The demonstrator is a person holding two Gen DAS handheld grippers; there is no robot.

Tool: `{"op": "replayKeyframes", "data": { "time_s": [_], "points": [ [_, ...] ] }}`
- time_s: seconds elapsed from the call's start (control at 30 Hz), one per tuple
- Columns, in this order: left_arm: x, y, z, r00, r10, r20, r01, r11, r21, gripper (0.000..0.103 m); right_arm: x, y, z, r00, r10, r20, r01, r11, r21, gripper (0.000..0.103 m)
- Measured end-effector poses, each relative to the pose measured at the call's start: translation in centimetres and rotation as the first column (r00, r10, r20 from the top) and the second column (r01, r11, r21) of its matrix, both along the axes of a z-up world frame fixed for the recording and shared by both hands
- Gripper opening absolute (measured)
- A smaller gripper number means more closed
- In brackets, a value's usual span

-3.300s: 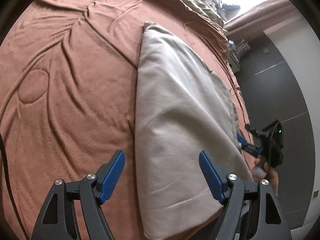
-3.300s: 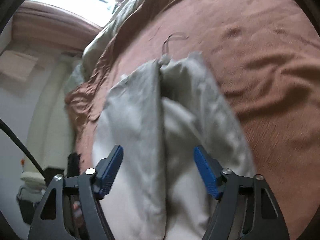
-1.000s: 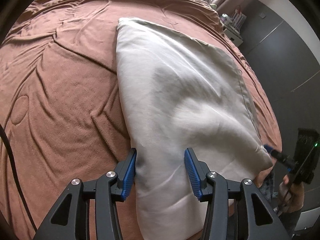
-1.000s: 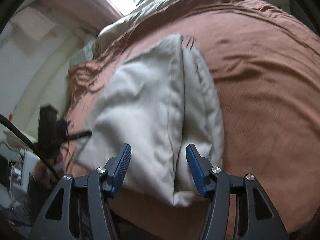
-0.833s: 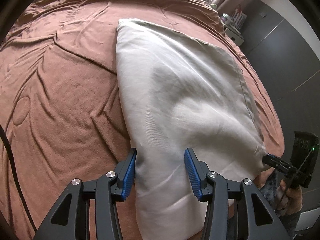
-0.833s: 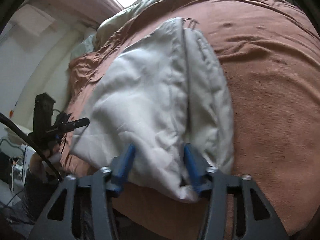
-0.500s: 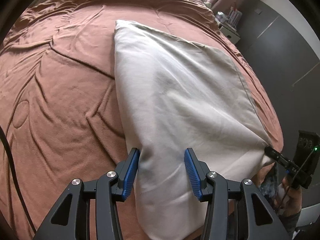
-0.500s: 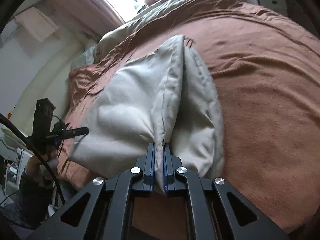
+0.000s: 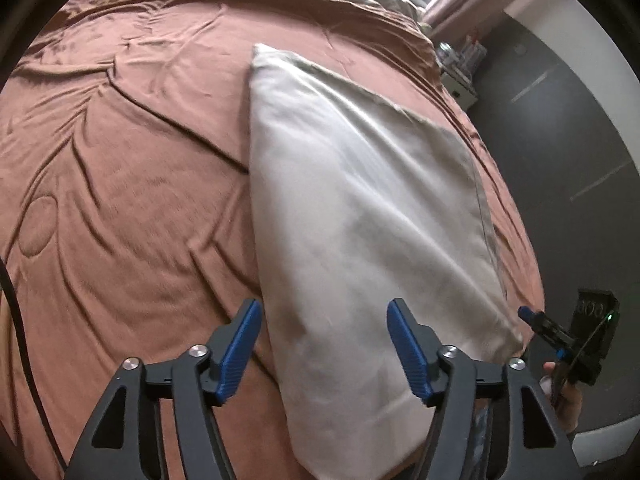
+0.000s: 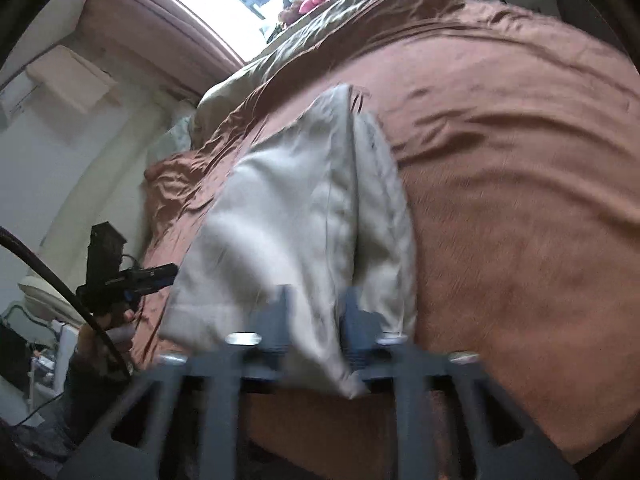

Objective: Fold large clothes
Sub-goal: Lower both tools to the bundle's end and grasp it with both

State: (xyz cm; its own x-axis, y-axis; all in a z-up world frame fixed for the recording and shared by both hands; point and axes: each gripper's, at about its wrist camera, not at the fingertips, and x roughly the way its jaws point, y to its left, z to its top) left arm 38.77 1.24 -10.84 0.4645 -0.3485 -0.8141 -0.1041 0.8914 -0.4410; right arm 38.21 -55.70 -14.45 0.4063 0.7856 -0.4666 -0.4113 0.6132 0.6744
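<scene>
My left gripper (image 9: 324,346) is spread wide, holding nothing, its 2 blue pads straddling the near left corner of the folded beige garment (image 9: 360,208). My right gripper (image 10: 316,324) is motion-blurred; its fingers look parted around the near edge of the garment's right corner, but I cannot tell whether they grip. The garment runs from 6 toward 12 o'clock across the brown bedspread (image 9: 120,184), flat, so I judge both corners are placed for the next fold.
</scene>
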Motion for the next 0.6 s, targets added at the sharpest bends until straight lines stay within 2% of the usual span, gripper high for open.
{"op": "replayKeyframes", "data": {
  "time_s": [0.03,0.1,0.3,0.6],
  "points": [
    [0.3,0.3,-0.1,1.000,0.009,-0.002,-0.009,1.000,-0.008,0.069,0.4,-0.2,0.1,1.000,-0.006,0.009,0.006,1.000,0.008,0.073],
    [1.1,0.9,-0.5,1.000,0.028,-0.010,-0.028,1.000,-0.013,0.069,1.7,-0.8,0.5,1.000,-0.009,0.023,0.008,1.000,0.028,0.073],
    [3.5,1.9,-1.3,0.999,0.040,-0.017,-0.040,0.999,-0.021,0.069,7.1,0.3,0.1,0.997,0.029,-0.071,-0.028,0.999,0.019,0.073],
    [7.2,2.1,-1.7,1.000,0.010,-0.009,-0.010,1.000,-0.008,0.069,14.7,4.0,-0.5,0.985,0.067,-0.161,-0.076,0.996,-0.050,0.073]
  ]
}}
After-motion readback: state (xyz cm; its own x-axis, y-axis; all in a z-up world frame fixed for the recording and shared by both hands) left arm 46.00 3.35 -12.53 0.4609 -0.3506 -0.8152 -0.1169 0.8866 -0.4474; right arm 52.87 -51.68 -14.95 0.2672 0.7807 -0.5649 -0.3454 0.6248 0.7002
